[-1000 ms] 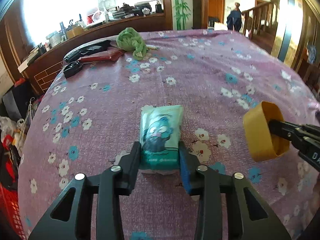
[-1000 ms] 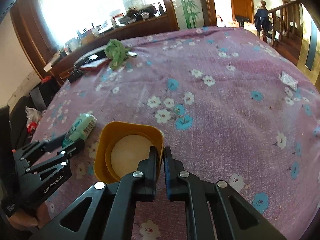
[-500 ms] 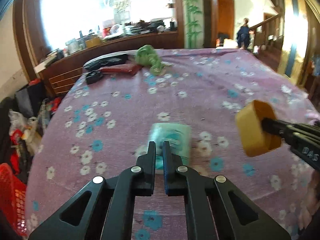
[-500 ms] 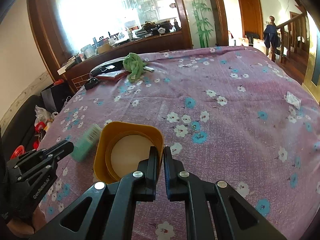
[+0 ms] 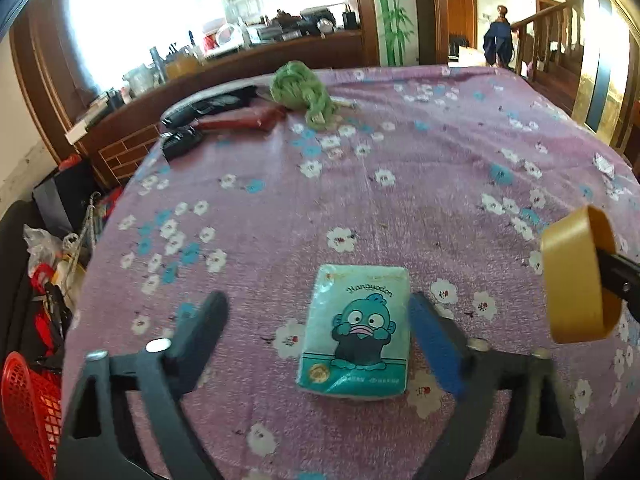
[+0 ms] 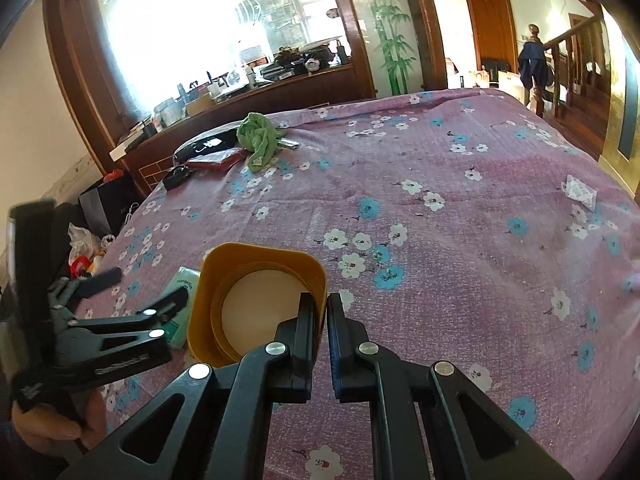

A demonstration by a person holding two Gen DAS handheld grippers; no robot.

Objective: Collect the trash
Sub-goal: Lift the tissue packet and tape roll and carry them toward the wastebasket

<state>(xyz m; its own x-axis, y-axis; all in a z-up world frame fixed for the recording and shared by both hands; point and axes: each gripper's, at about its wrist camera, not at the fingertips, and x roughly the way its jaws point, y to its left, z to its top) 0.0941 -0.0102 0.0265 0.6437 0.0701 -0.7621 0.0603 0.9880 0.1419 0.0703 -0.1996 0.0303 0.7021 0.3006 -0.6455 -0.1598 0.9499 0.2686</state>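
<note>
The left gripper (image 5: 316, 324), jaws just swung wide, straddles the teal tissue packet (image 5: 356, 330) lying flat on the flowered cloth (image 5: 420, 184); next it must close squarely on it. Just right of the packet, the right gripper (image 6: 325, 320) pinches the yellow tub (image 6: 256, 300) by its rim; the packet's contents can't be made out

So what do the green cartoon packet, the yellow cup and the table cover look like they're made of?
Green cartoon packet: looks like soft glossy plastic film, going by its sheen, printed art and pillowy edges; probably a tissue pack.
Yellow cup: likely thin paper or plastic, with a smooth matte wall and a pale flat base inside; hard to tell which.
Table cover: purple woven fabric with a fine visible weave and printed flowers.
</note>
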